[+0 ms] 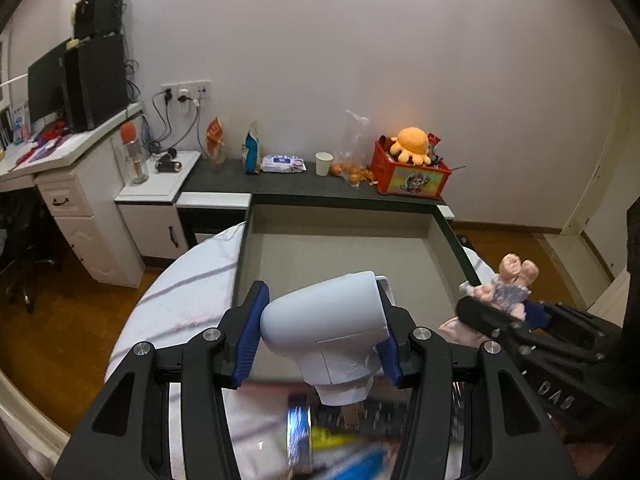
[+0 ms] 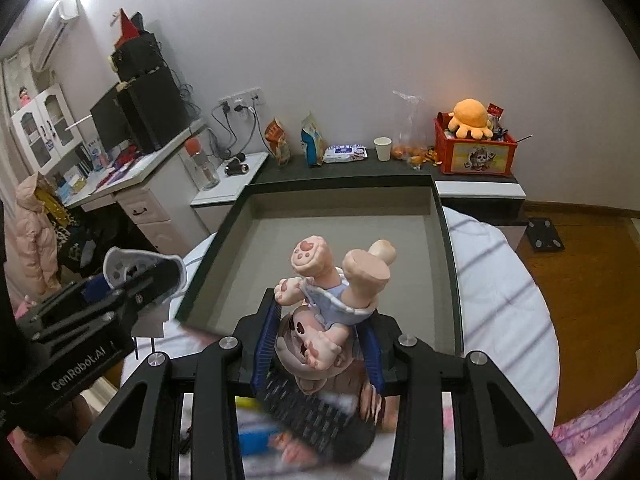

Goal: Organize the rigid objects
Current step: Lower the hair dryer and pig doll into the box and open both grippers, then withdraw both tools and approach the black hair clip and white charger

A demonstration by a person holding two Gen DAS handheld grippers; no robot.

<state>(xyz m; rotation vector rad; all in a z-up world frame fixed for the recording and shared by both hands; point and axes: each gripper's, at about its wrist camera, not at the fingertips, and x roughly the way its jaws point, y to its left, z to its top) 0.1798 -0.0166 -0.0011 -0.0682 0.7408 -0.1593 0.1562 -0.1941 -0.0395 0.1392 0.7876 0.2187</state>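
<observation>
The left gripper (image 1: 320, 328) is squeezing a white hair dryer (image 1: 332, 328), hiding its handle. The right gripper (image 2: 320, 344) is squeezing an upside-down doll (image 2: 320, 320); stuff underneath is looking blurry

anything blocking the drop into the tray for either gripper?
Nothing visible. The left gripper holds the hair dryer and the right gripper the doll over the near edge of the tray, whose floor looks bare.
</observation>
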